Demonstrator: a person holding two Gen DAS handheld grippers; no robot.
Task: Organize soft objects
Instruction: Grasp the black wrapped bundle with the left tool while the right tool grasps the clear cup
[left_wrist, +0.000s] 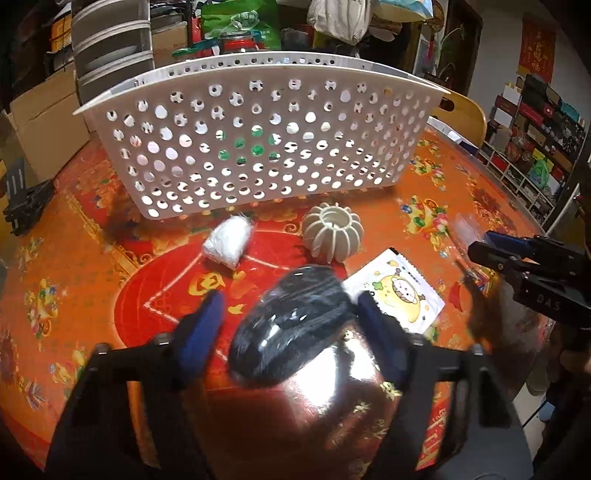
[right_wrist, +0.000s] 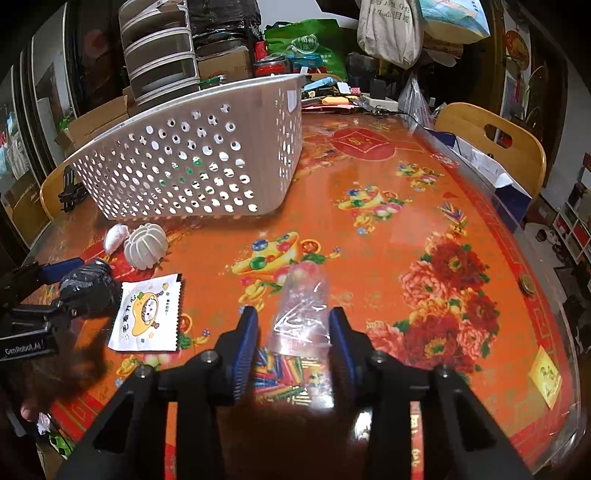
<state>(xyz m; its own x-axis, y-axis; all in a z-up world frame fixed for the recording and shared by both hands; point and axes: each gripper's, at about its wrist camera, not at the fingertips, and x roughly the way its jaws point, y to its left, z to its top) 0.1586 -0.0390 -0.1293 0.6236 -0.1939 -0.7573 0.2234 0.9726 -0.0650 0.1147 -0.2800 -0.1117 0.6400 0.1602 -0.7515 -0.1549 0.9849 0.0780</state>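
- Right, L gripper (left_wrist: 290, 314) sits low-centre of the left wrist view, its jaws straddling the black bundle (left_wrist: 291, 325). The right-hand pad looks to touch its edge and the left-hand pad stands clear, so it's not clamped yet.
- R gripper (right_wrist: 293, 332) is low-centre in its own view, with the clear plastic bag (right_wrist: 301, 314) between the pads. Can't tell if they press on it, as the film is too see-through.
- Doing it well, I'd say: close both slowly and grab mid-body so the soft stuff doesn't squirt out, then lift clear of the tablecloth (right_wrist: 369, 177) before heading for the white basket (left_wrist: 258, 147) at upper centre.
- The bundle's long axis runs diagonally, lower left to upper right, roughly across the jaws.
- The bag lies lengthways, pointing up-frame and away from the gripper.
- Still loose nearby: white wad (left_wrist: 229, 242), ribbed ball (left_wrist: 332, 232), cartoon sachet (left_wrist: 397, 291).
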